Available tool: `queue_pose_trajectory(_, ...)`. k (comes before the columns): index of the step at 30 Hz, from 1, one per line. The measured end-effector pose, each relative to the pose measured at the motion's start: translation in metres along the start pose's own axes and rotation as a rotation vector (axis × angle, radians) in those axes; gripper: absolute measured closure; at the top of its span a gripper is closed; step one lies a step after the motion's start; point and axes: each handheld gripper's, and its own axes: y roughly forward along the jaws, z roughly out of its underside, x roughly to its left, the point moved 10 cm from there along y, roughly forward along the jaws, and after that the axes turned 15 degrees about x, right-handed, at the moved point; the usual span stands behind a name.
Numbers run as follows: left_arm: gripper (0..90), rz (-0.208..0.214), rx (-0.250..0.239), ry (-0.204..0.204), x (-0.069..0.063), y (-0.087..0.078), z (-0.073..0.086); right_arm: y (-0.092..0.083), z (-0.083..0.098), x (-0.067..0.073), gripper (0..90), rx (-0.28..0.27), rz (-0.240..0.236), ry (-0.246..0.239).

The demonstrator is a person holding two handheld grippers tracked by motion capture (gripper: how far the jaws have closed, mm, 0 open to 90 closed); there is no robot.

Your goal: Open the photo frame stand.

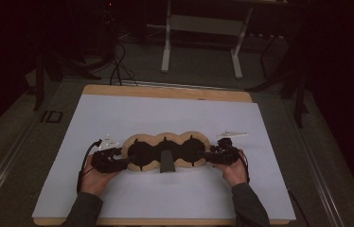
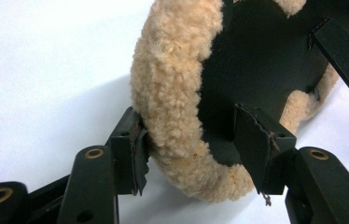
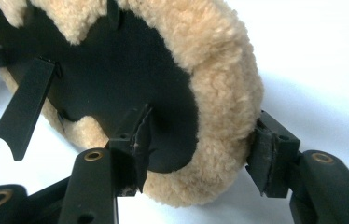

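While spread jaws straddle both ends, the three-lobed fleecy tan pad (image 1: 165,152) shows smooth black backing.

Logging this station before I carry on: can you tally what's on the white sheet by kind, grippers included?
Fleece pad, tan with black three-lobed face: 1
Black handheld grippers, left gripper and right gripper, one at each end of the pad: 2
Small pale bits on the sheet, too small to identify, one cluster near the left gripper and one near the right: 2
Total: 5
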Motion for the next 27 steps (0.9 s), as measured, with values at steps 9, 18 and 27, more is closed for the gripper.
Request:
queue_pose_trajectory(9, 48.2, -0.068, -0.012, 0.031, 0.000, -0.002, -0.003, -0.001, -0.002, 0.001, 43.9, -0.004, 0.016, -0.015)
queue_pose_trajectory(18, 48.0, -0.159, -0.039, 0.056, 0.004, -0.004, -0.006, 0.000, -0.006, 0.002, 43.8, -0.012, 0.034, -0.027)
queue_pose_trajectory(27, 49.4, -0.146, -0.079, 0.013, 0.010, -0.007, -0.006, 0.006, -0.007, 0.004, 43.3, -0.034, 0.035, -0.025)
